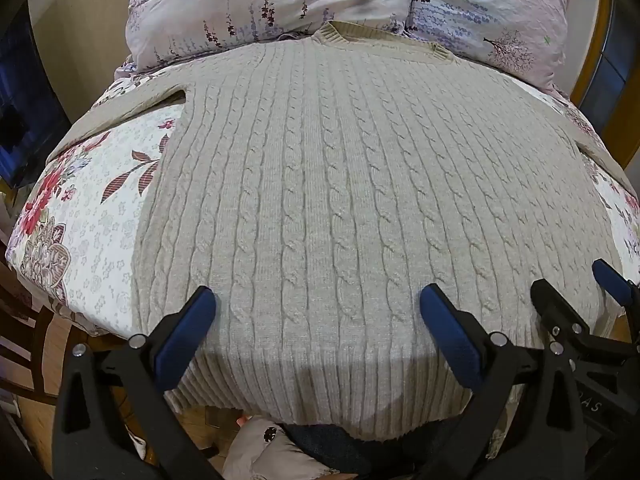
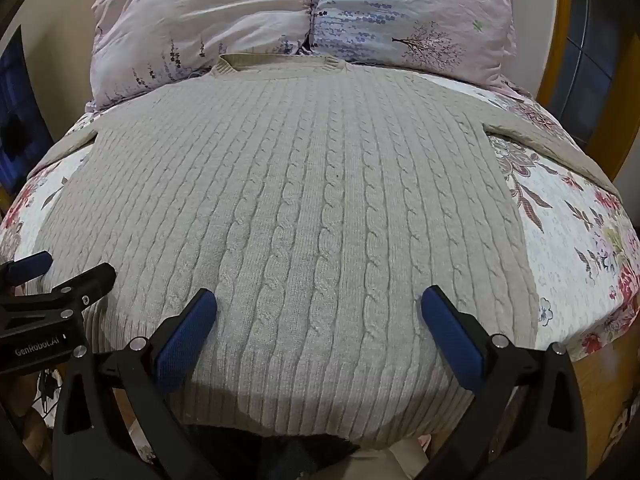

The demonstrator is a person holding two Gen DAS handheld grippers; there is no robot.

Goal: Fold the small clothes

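Observation:
A beige cable-knit sweater (image 1: 340, 184) lies flat on the bed, collar at the far end and ribbed hem hanging over the near edge; it also shows in the right wrist view (image 2: 304, 200). Its sleeves spread out to both sides. My left gripper (image 1: 318, 300) is open, hovering over the hem on the left part. My right gripper (image 2: 319, 300) is open over the hem on the right part. The right gripper also shows at the right edge of the left wrist view (image 1: 576, 284). The left gripper shows at the left edge of the right wrist view (image 2: 72, 268).
A floral bedsheet (image 1: 88, 216) covers the mattress. Two lilac flowered pillows (image 2: 280, 20) lie behind the collar. A wooden bed frame (image 2: 560, 40) curves at the right. Floor and loose items (image 1: 264, 448) lie below the near edge.

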